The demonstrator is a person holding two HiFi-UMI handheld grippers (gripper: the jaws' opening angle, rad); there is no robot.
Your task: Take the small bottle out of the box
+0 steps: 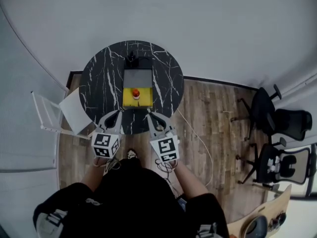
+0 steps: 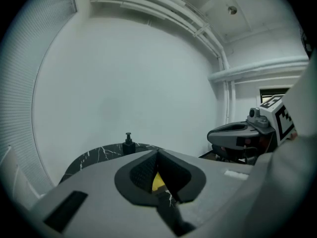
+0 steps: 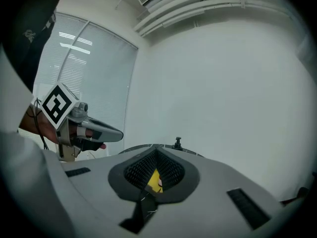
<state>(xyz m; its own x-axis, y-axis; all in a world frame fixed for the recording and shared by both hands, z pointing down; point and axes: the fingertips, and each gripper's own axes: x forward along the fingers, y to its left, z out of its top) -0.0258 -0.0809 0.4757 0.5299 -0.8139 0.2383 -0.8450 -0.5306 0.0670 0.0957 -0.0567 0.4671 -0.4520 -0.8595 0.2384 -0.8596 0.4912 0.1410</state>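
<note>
A yellow box [image 1: 130, 100] lies on the round black marble table [image 1: 99, 83], its grey lid [image 1: 137, 77] folded back. Inside stands the small bottle [image 1: 135, 93] with an orange-red cap. My left gripper [image 1: 118, 113] hovers over the table's near edge, left of the box, jaws together and empty. My right gripper [image 1: 150, 114] is level with it at the box's near right, shut and empty. In the left gripper view the shut left gripper [image 2: 158, 153] frames a sliver of the yellow box [image 2: 157, 182]. The right gripper [image 3: 157, 151] shows the box [image 3: 153, 179] likewise.
A small black pump bottle [image 1: 132, 58] stands at the table's far edge, also seen as the pump bottle [image 2: 129, 143] and pump bottle [image 3: 178, 143]. A white chair [image 1: 54, 114] stands left of the table. Black office chairs [image 1: 277, 133] are at the right. A cable [image 1: 199, 139] runs across the wooden floor.
</note>
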